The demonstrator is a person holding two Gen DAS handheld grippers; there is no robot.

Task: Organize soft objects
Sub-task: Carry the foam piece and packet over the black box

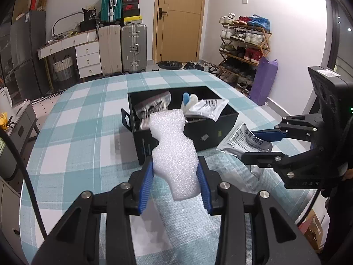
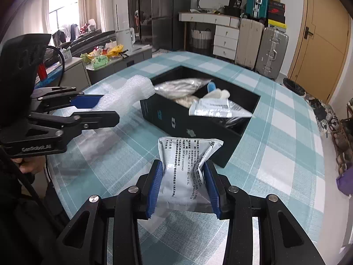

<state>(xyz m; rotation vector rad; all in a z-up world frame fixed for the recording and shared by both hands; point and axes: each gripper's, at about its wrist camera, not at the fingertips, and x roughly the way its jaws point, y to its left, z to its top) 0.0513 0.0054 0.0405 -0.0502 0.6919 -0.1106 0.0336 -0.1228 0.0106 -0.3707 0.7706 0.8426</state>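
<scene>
Two grippers each squeeze something soft. Left gripper (image 1: 175, 172) pinches a bumpy white foam piece (image 1: 174, 148), tipped toward 12 o'clock over the black box (image 1: 211, 132). Right gripper (image 2: 183, 185) clamps a crinkly silver foil packet (image 2: 187, 165) just below the box on the checked tablecloth (image 1: 88, 114).

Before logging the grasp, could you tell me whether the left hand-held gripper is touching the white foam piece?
Touching. The left wrist view shows the left hand-held gripper with both blue pads pressed against the white foam piece.
</scene>
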